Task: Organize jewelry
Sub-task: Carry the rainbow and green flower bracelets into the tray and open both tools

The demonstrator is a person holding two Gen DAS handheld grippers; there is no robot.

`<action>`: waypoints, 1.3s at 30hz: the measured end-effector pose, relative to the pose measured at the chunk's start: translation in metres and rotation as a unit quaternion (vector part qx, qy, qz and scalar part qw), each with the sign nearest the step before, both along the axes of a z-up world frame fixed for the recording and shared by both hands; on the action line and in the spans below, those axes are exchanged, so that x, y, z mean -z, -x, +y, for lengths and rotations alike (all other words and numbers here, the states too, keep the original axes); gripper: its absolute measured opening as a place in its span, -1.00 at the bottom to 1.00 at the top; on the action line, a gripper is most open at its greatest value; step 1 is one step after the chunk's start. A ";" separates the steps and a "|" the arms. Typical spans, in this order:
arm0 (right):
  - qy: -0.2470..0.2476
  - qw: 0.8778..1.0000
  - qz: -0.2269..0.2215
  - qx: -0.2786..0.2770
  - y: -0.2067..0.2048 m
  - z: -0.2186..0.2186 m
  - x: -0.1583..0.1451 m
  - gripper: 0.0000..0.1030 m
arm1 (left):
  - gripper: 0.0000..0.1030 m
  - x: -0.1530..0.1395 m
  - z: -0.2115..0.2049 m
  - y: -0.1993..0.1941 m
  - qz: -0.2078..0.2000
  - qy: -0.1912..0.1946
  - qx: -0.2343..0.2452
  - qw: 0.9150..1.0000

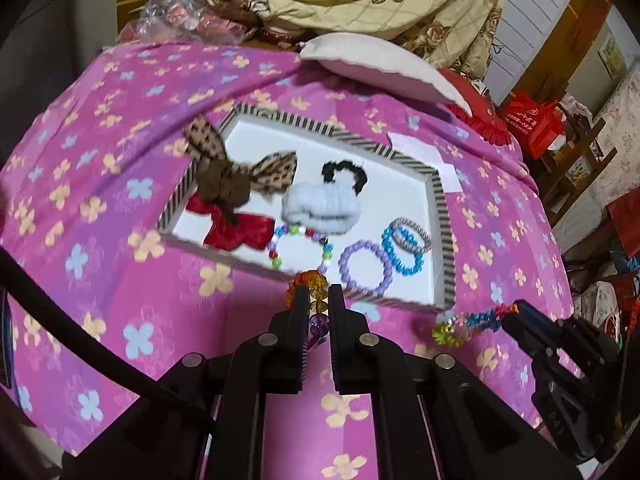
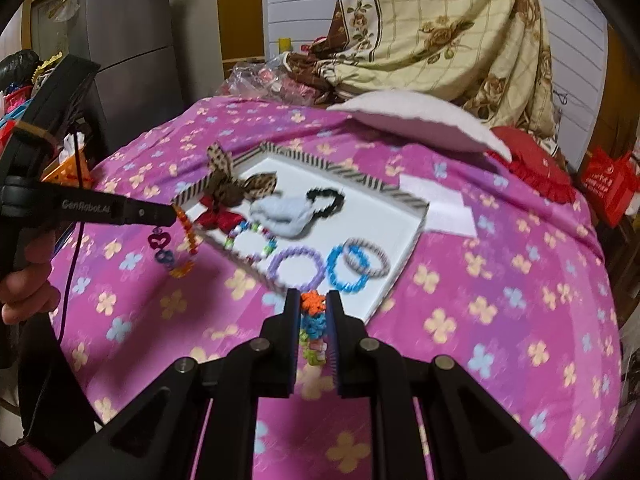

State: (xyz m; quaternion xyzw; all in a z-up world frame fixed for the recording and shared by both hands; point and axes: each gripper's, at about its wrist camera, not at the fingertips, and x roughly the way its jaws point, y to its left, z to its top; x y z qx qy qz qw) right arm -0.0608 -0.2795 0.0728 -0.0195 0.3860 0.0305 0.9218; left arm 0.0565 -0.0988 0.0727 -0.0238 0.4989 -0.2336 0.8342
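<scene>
Two pieces are travelling at once: I am carrying a bracelet in each gripper toward the striped-rim tray (image 1: 438, 196) lying on the pink flowered bedspread (image 1: 120, 128).

I judge this to be the carry step, with both pieces already picked and not yet dropped.

Left gripper (image 1: 319, 294): its fingers are standing nearly closed, pinching an amber and purple bead bracelet (image 1: 308, 280) just short of the tray's near rim; in the right wrist view that bracelet is dangling from the fingertips beside the tray's left corner.

Right gripper (image 2: 314, 300): its fingers are almost fully closed on a multicoloured loom-band bracelet (image 2: 311, 302), also hovering just at the tray's near rim.

Inside the tray I am seeing a leopard bow (image 1: 236, 176), a red bow (image 1: 234, 230), a white scrunchie (image 1: 320, 208), and purple (image 1: 366, 266) and blue (image 1: 402, 254) bead bracelets.

Next I am needing to bring each piece over a bare white patch of the tray, lower it, then open the fingers.
</scene>
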 end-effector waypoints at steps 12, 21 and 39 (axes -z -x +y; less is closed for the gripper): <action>-0.009 1.000 0.013 0.006 -0.096 -0.029 -0.005 -0.75 | -0.46 -0.006 -0.037 -0.034 -0.005 -0.007 0.000 1.000; -0.029 0.999 0.036 0.007 -0.171 -0.039 0.026 -0.75 | -0.46 -0.006 -0.052 -0.101 -0.010 -0.027 -0.031 0.999; 0.027 0.993 0.096 0.060 -0.195 -0.093 0.091 -0.60 | -0.45 0.065 -0.110 -0.183 0.027 -0.048 -0.050 0.997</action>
